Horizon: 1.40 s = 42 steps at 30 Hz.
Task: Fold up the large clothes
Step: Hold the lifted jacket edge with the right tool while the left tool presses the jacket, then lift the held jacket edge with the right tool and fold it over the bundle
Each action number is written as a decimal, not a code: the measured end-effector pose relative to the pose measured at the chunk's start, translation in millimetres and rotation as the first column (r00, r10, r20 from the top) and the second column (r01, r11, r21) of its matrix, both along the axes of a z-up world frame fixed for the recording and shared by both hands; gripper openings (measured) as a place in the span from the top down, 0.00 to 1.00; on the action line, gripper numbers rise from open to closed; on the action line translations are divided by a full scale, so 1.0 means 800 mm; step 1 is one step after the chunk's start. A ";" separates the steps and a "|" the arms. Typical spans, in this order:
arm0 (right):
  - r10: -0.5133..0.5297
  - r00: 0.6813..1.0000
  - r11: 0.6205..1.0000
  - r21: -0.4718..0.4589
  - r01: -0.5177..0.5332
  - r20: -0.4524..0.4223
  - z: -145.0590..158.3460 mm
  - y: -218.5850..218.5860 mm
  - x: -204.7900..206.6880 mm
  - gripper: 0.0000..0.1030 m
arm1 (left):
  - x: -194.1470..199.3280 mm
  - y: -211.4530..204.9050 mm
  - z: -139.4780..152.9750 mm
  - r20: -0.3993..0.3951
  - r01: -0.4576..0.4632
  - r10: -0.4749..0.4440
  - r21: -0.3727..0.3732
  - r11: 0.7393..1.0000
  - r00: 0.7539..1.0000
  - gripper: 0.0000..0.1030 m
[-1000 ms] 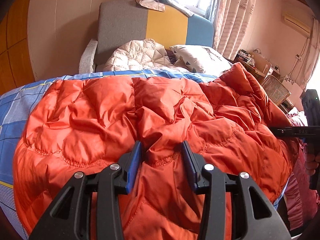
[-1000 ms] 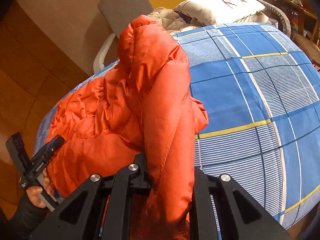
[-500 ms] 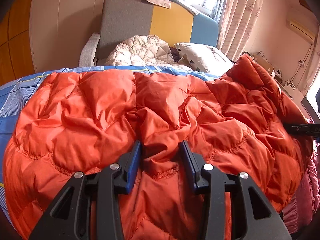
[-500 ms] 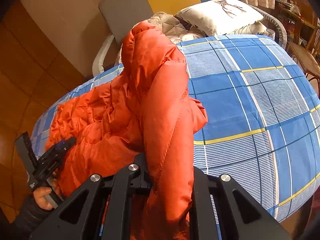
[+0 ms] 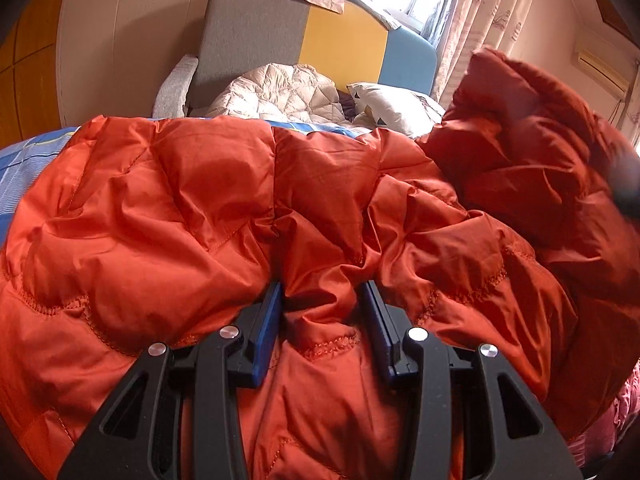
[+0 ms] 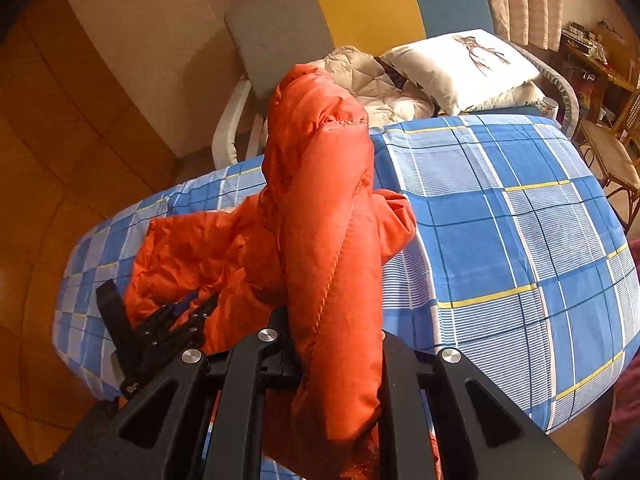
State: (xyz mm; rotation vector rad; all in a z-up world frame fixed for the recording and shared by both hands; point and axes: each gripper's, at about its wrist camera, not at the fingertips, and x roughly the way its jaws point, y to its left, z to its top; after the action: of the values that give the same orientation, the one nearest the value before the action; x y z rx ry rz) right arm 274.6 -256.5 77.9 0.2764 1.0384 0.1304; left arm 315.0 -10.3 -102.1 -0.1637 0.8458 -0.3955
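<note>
orange quilted jacket lies spread over the blue checked bed, filling the middle of the left wrist frame. left tongs pinch a ridge of its fabric at lower centre. right tongs are clamped on a lifted fold that stands up through the centre of the right wrist frame. a white pillow sits upper right.

The orange quilted jacket covers most of the bed in the left wrist view and swallows the tips of the left gripper's fingers. A dark blur at the jacket's right edge cannot be identified. In the right wrist view the jacket hides the right gripper's fingers and runs off the bottom edge.
</note>
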 end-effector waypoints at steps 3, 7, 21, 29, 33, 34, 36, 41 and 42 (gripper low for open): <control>0.015 1.000 1.000 -0.001 -0.015 0.008 0.012 0.028 0.004 0.88 | 0.001 0.002 -0.002 -0.002 0.001 -0.001 -0.010 1.000 1.000 0.60; 0.034 0.999 0.999 -0.001 -0.034 0.019 0.025 0.068 0.010 0.88 | 0.005 0.004 0.000 -0.012 0.005 -0.006 -0.023 1.000 1.000 0.62; 0.026 0.999 0.999 -0.041 -0.025 0.031 0.044 0.128 0.012 0.88 | -0.028 0.118 0.059 0.098 -0.100 0.099 0.004 0.995 0.990 0.63; 0.027 0.999 0.997 -0.075 -0.025 0.035 0.045 0.132 0.008 0.88 | -0.001 0.110 0.060 0.067 -0.086 0.089 -0.052 0.995 0.994 0.64; 0.027 0.999 0.997 -0.077 -0.025 0.033 0.041 0.126 0.009 0.88 | 0.028 0.063 0.070 0.049 -0.062 0.063 -0.029 0.998 0.997 0.65; 0.027 0.999 0.997 -0.076 -0.024 0.033 0.039 0.124 0.009 0.88 | 0.039 0.052 0.067 0.037 -0.056 0.057 -0.017 0.998 0.998 0.65; 0.026 0.999 0.997 -0.071 -0.023 0.032 0.037 0.120 0.010 0.88 | 0.060 0.033 0.055 -0.002 -0.056 0.056 0.016 0.998 0.998 0.65; 0.037 0.999 0.997 -0.064 -0.034 0.037 0.036 0.123 0.006 0.88 | 0.085 0.012 0.013 -0.072 -0.067 0.072 0.074 0.995 0.995 0.64; 0.040 0.998 0.997 -0.061 -0.038 0.039 0.036 0.126 0.005 0.88 | 0.084 0.011 0.011 -0.069 -0.067 0.072 0.074 0.995 0.995 0.64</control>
State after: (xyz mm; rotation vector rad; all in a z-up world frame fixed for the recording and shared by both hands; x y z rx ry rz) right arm 278.5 -156.1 107.0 0.1984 1.0062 0.1394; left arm 382.3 -1.4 -93.5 -0.1408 0.9209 -0.2953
